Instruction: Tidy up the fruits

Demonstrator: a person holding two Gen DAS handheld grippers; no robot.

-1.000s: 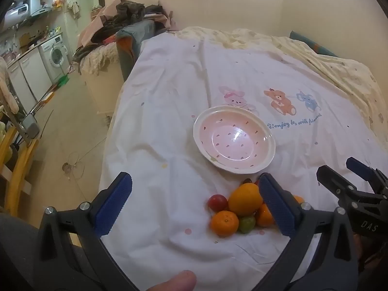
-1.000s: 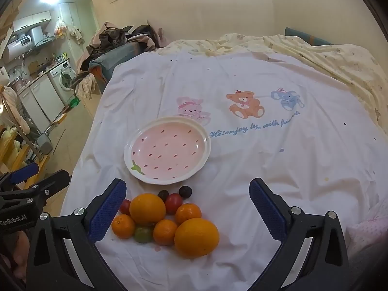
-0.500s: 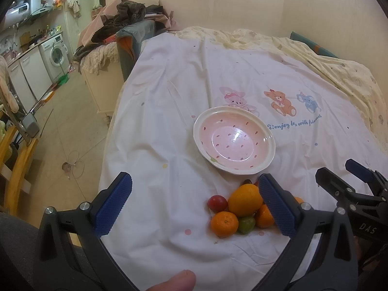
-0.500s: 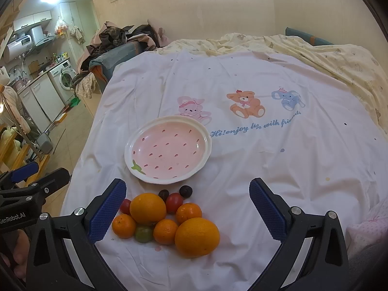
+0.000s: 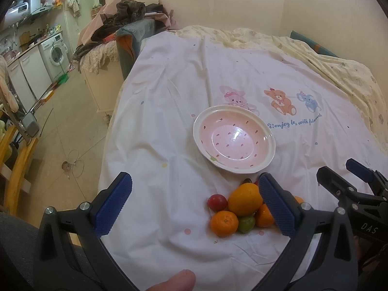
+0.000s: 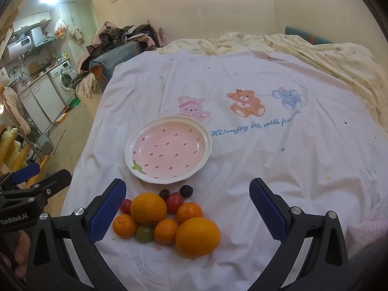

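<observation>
A pink strawberry-print plate (image 6: 206,137) (image 5: 201,143) lies bare on the white bedsheet. Just in front of it sits a pile of fruit: two large oranges (image 6: 197,236) (image 6: 148,207), several small tangerines (image 6: 124,225), red tomatoes (image 6: 174,202), a green one (image 6: 144,234) and two dark plums (image 6: 186,190). My right gripper (image 6: 188,211) hangs open above the pile, holding nothing. My left gripper (image 5: 194,206) is open to the pile's left; its right finger hides part of the fruit (image 5: 245,198). Each gripper shows at the edge of the other's view.
The sheet (image 6: 266,157) with cartoon animals covers a bed; a yellow quilt (image 6: 339,60) lies at the back right. Clothes are heaped (image 6: 116,38) at the far left corner. The bed edge drops to a tiled floor (image 5: 68,133) on the left. A thumb (image 5: 174,281) shows at the bottom.
</observation>
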